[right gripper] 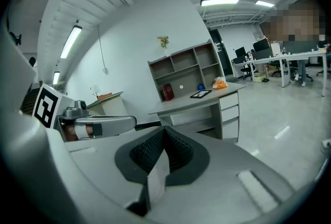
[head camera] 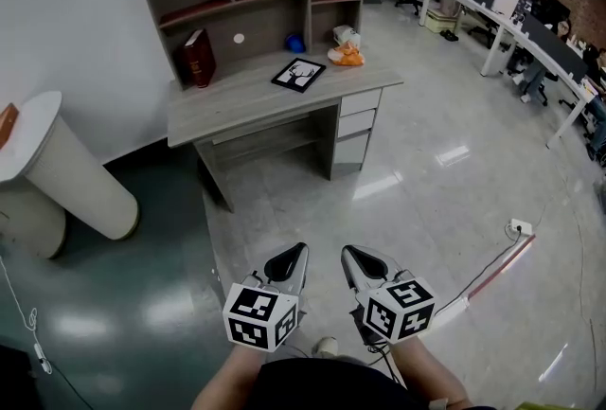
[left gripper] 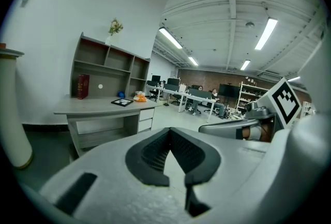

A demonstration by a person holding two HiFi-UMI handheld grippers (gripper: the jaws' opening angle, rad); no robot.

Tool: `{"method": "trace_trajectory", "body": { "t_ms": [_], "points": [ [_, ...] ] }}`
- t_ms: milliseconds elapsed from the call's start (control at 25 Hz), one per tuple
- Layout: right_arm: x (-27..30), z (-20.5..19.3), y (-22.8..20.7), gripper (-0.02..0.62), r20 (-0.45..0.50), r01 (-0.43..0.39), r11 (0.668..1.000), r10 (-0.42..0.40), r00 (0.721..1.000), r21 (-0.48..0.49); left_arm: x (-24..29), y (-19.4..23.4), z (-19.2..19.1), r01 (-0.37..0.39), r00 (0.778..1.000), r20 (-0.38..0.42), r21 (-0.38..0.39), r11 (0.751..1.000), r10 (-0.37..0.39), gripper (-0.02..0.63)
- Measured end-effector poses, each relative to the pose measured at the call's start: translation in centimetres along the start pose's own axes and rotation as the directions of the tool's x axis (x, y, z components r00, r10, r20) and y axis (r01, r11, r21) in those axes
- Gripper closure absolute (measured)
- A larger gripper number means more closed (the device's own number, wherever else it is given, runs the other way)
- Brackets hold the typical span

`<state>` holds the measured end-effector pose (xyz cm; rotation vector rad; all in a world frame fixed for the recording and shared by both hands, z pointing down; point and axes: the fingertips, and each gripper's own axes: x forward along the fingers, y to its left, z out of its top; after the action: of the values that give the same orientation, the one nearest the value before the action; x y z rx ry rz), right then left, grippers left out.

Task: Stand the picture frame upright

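Head view, picture frame (head camera: 299,74): lying flat on the desk (head camera: 222,103), toward its right end.
Red book (head camera: 198,58): leaning at the desk's left end.
My left tool (head camera: 300,250), right tool (head camera: 347,251): both clenched, empty, well apart from the desk.

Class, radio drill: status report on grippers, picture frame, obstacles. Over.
Left gripper shut, empty; right gripper shut, empty. Picture frame lying flat on desk, out of reach. Only floor between us and desk, over.
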<state>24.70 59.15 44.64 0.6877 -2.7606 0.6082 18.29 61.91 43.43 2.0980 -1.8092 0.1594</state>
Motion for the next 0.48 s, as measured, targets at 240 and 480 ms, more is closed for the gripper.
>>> {"method": "trace_trajectory", "body": {
  "t_ms": [240,480],
  "points": [
    [-0.2,-0.9,-0.3,0.597,-0.018,-0.006,1.0,0.007,1.0,0.01,-0.2,-0.3,-1.0,-0.006,1.0,-0.022,0.001,1.0,0.006,0.614],
    [0.9,-0.6,-0.4,0.597,-0.028,-0.008,1.0,0.008,1.0,0.011,0.7,0.5,-0.8,-0.009,1.0,-0.028,0.004,1.0,0.009,0.614]
  ]
}}
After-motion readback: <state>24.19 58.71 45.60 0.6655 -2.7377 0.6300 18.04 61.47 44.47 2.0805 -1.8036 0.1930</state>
